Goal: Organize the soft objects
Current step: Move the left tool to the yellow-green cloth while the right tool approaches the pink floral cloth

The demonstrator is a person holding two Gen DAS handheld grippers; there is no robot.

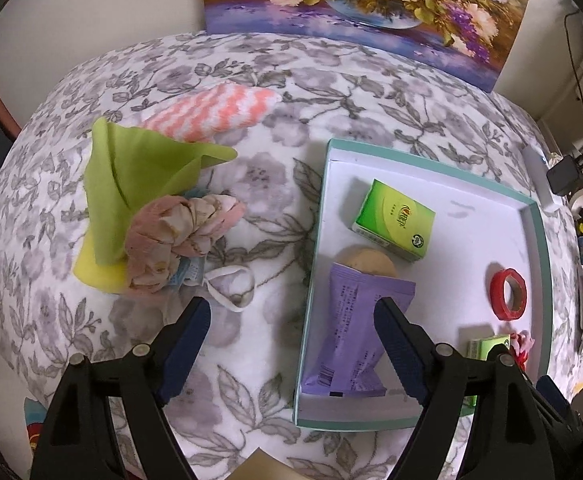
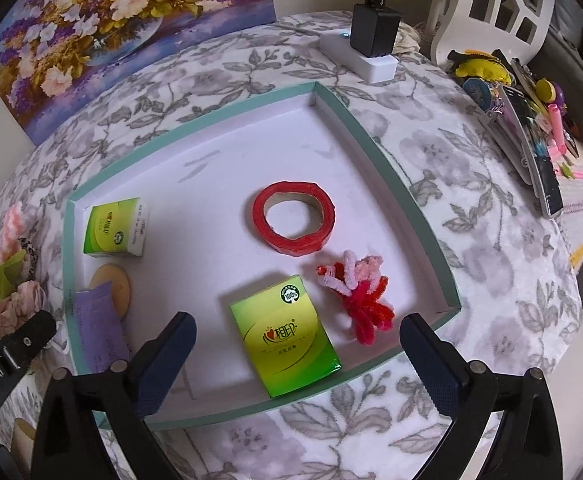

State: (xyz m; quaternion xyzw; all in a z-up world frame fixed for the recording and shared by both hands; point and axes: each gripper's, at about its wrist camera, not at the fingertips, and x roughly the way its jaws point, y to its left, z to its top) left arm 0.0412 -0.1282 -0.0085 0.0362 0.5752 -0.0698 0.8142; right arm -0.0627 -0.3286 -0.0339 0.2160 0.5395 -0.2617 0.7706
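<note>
A pile of soft things lies left of the teal-rimmed white tray point(image 1: 316, 216): a green cloth point(image 1: 131, 176), a crumpled pink cloth point(image 1: 175, 232), a pink-and-white striped cloth point(image 1: 215, 112), a yellow sponge point(image 1: 95, 272) and a face mask point(image 1: 227, 288). My left gripper point(image 1: 291, 320) is open and empty, hovering over the tray's left rim. The tray holds a purple packet point(image 1: 355, 328), a beige round puff point(image 1: 367, 260), two green tissue packs point(image 2: 287, 336) point(image 2: 115, 228), a red tape roll point(image 2: 291, 220) and a pink-red pipe-cleaner bundle point(image 2: 359, 300). My right gripper point(image 2: 295, 340) is open above the near tissue pack.
A flower painting point(image 1: 363, 8) leans at the back of the floral-covered table. A white power strip with a black adapter point(image 2: 371, 40) sits behind the tray point(image 2: 371, 140). Stationery and clutter point(image 2: 531, 120) lie at the far right.
</note>
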